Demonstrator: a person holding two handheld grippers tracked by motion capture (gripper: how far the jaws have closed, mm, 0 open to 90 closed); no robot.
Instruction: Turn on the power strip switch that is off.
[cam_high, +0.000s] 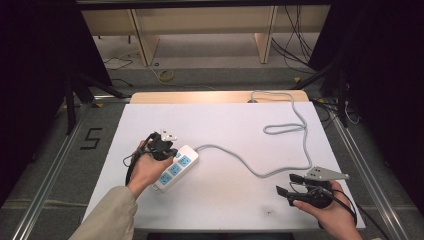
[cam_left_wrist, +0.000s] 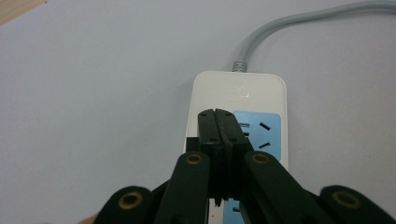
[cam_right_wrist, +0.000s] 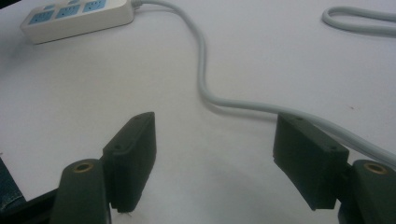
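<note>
1. My left tool (cam_left_wrist: 218, 122) is pressed together, its jaws flush against each other with nothing between them, and its tip sits over the strip (cam_high: 176, 167). From the left gripper view the tip covers the left part of the end socket (cam_left_wrist: 259, 135) nearest the cord; whether it touches the face or hangs just above it I cannot tell.

2. The strip lies flat on the table (cam_high: 225, 125), left of the middle, slanting away from me. Its cord (cam_high: 260, 170) runs off to the right, loops near the far right and leaves over the far edge.

3. My right tool (cam_right_wrist: 215, 154) is spread wide and empty, low at the near right of the table, well apart from the strip. The cord passes just behind its right jaw in the right gripper view.

4. I read this step as poking or pressing at the strip with the closed left tip, perhaps at a socket or a switch; no plug is at hand.

5. The next move needs a steady, straight-down press. The strip is light and could skid or tip, so I would bring the right tool over to brace its far end or pin the cord first.
</note>
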